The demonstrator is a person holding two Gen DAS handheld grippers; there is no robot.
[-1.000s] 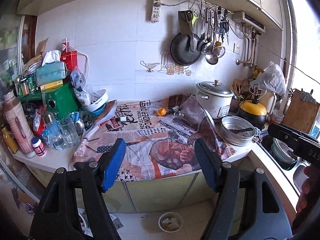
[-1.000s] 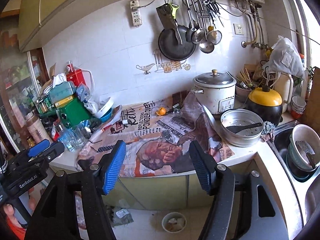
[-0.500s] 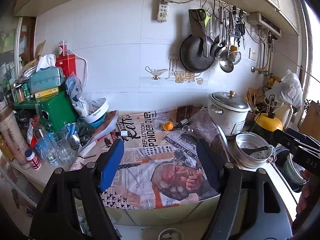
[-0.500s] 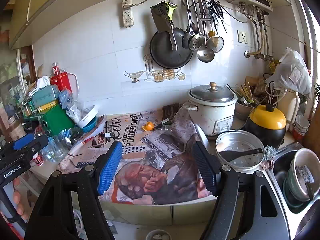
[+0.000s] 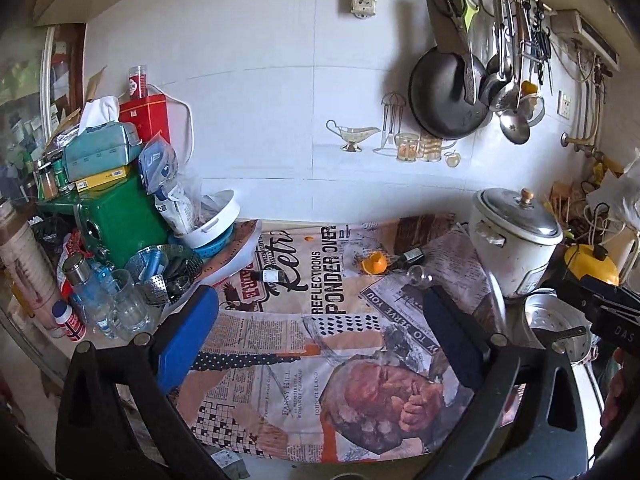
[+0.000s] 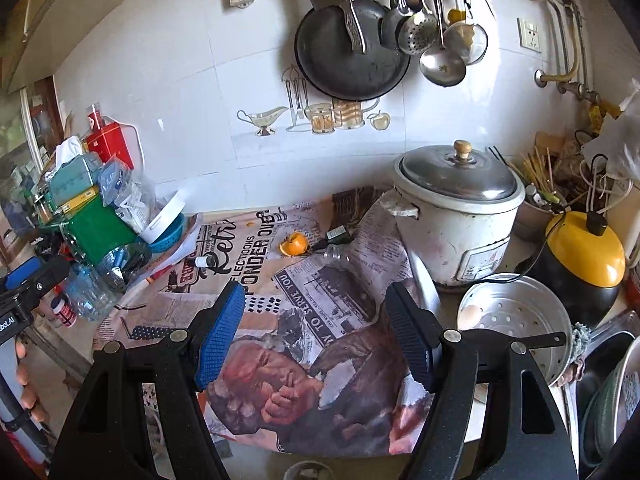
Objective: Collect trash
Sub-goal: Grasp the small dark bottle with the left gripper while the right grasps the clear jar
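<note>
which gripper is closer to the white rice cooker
Right. The right gripper hangs open over the newspaper just in front and left of the rice cooker. The left gripper, also open and empty, sits further left across the counter from it.

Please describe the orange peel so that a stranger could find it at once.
Look at the newspaper-print cloth covering the counter, left of the white rice cooker. Near its back edge lies the orange peel: the only bright orange, curled thing there, beside a small dark bottle.

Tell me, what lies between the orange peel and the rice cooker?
A small dark bottle and a clear glass bottle on the newspaper sheet, clearest in the right wrist view.
</note>
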